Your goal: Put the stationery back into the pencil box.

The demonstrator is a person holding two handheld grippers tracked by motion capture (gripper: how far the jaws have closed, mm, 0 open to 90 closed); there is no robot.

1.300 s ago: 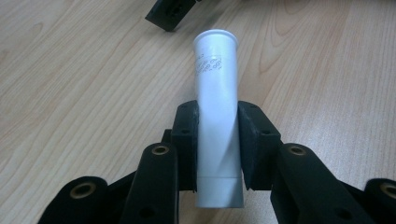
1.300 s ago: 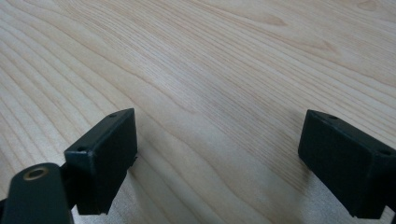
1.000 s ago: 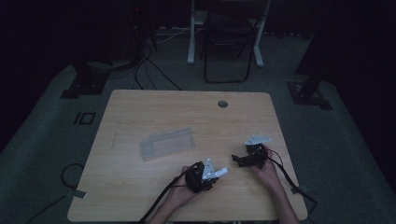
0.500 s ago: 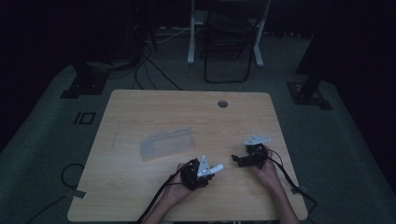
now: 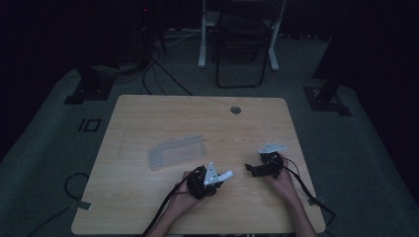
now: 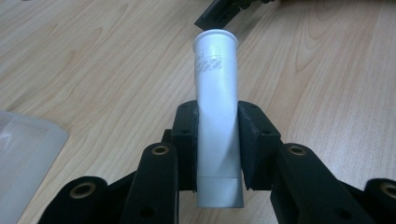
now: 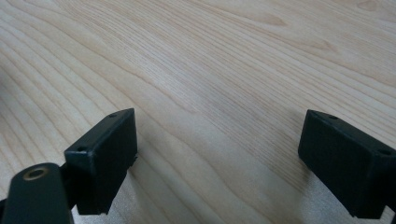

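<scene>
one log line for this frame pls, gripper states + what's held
left gripper: shut on white tube | right gripper: open, nothing held, over wooden table | clear plastic bag: flat on table, untouched

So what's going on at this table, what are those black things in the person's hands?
A person sits at a wooden table with a hand-held claw in each hand. The left claw is shut on a white tube, which sticks out toward the right claw. The right claw is open and holds nothing, low over bare wood. A clear plastic bag lies flat on the table beyond the left hand, untouched.
</scene>
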